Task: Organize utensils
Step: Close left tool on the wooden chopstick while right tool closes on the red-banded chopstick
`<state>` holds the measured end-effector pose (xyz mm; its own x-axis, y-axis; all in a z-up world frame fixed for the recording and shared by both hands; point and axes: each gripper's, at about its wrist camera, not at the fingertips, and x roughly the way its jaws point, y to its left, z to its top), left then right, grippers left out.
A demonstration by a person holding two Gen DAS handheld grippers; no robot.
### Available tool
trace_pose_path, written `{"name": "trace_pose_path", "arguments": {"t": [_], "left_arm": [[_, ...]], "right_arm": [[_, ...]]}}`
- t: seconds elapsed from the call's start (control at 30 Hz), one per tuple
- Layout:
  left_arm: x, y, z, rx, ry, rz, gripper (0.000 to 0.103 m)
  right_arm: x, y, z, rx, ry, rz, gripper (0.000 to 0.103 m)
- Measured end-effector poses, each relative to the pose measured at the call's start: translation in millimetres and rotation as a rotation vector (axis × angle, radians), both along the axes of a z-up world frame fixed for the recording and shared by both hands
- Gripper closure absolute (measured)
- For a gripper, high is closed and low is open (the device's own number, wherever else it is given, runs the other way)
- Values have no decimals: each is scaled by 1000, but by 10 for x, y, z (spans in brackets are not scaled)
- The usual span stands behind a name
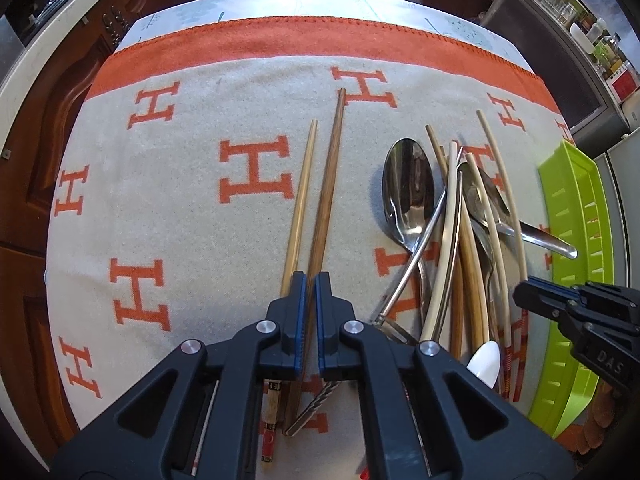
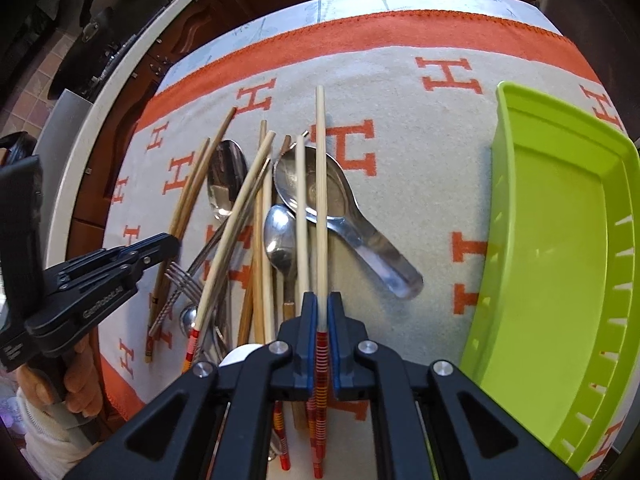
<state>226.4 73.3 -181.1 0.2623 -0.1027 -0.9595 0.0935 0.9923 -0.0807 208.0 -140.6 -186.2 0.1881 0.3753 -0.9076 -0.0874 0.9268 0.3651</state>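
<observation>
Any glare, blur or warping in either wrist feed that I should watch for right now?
Left wrist: sharp; strong fisheye bows the blanket edge; the large spoon bowl mirrors the room. Right wrist: sharp; the green tray rim curves from distortion; glare on the flat metal spoon; corners black.

A grey cloth [image 1: 192, 216] patterned with orange H letters is spread over a table [image 1: 280, 2]; dark wooden cabinets [image 1: 44, 128] are seen behind.

I see a grey cloth [image 1: 192, 208] with orange H letters and an orange border. Between my left gripper's [image 1: 311, 286] blue pads is a dark brown chopstick [image 1: 330, 184]. My right gripper [image 2: 320, 304] pinches a pale chopstick [image 2: 320, 200] with red-orange stripes. Right of it, a lime-green tray [image 2: 560, 240].
</observation>
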Motion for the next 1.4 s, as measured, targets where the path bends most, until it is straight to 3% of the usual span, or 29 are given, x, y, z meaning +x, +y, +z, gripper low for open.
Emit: {"name": "trace_pose_path", "arguments": {"t": [0.2, 0.47, 0.63, 0.87, 1.03, 1.4], "left_arm": [[-23, 107, 67, -37, -21, 60, 103], [-214, 221, 442, -113, -75, 85, 103], [-89, 311, 328, -197, -40, 116, 103], [69, 198, 157, -125, -16, 78, 103], [155, 119, 81, -70, -9, 52, 78], [151, 74, 143, -25, -54, 18, 78]], "right_arm": [[-142, -110, 175, 67, -29, -22, 98], [-373, -278, 345, 128, -66, -59, 98], [-456, -308, 385, 153, -65, -64, 98], [-560, -390, 444, 173, -75, -82, 98], [-600, -416, 417, 183, -68, -90, 98], [-586, -408, 354, 186, -51, -91, 98]]}}
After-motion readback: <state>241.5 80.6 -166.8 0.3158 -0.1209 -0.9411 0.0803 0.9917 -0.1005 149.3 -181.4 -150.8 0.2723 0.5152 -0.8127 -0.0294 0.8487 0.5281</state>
